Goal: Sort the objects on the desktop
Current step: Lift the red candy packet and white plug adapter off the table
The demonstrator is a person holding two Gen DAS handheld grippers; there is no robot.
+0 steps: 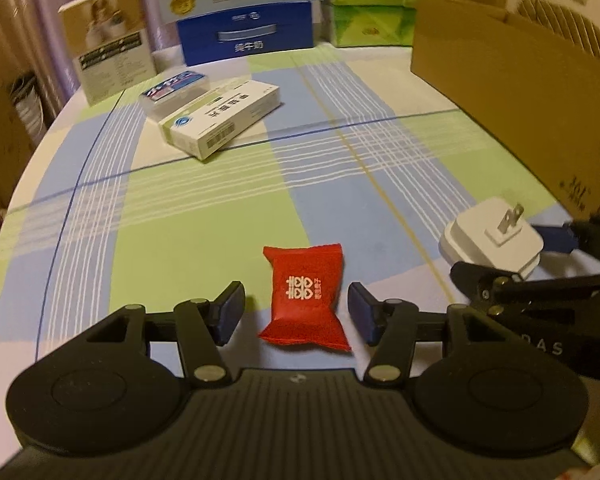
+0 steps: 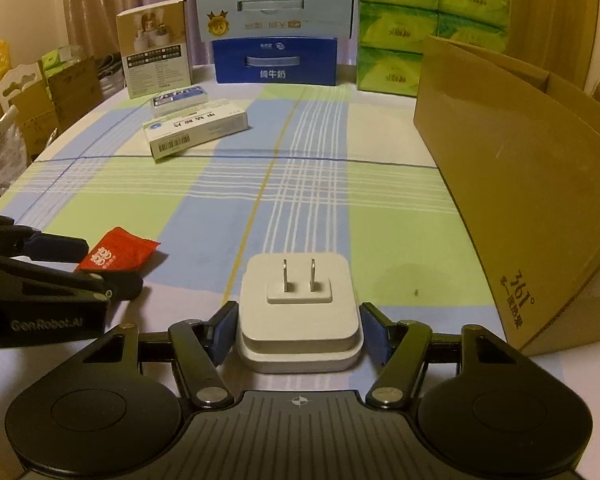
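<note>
1. Jaws of the left gripper [image 1: 296, 312] stand apart either side of the red packet [image 1: 305, 298], not touching it.
2. Jaws of the right gripper [image 2: 298, 334] stand apart, flanking the white plug adapter [image 2: 299, 312], prongs up.
3. Both lie on the checked table [image 2: 204, 200], near the cardboard box [image 2: 520, 184].

You are reading "GenRobot.AI" on the left hand-held gripper [image 2: 112, 276], "361°" on the cardboard box [image 2: 520, 292], "纯牛奶" on the blue carton [image 2: 274, 60].

One red candy packet [image 1: 305, 297], 6 o'clock; one white plug adapter [image 2: 299, 312]; two medicine boxes [image 2: 198, 127], 11 o'clock; two milk cartons [image 2: 275, 60], 12 o'clock; one cardboard box [image 2: 528, 184], 3 o'clock.
</note>
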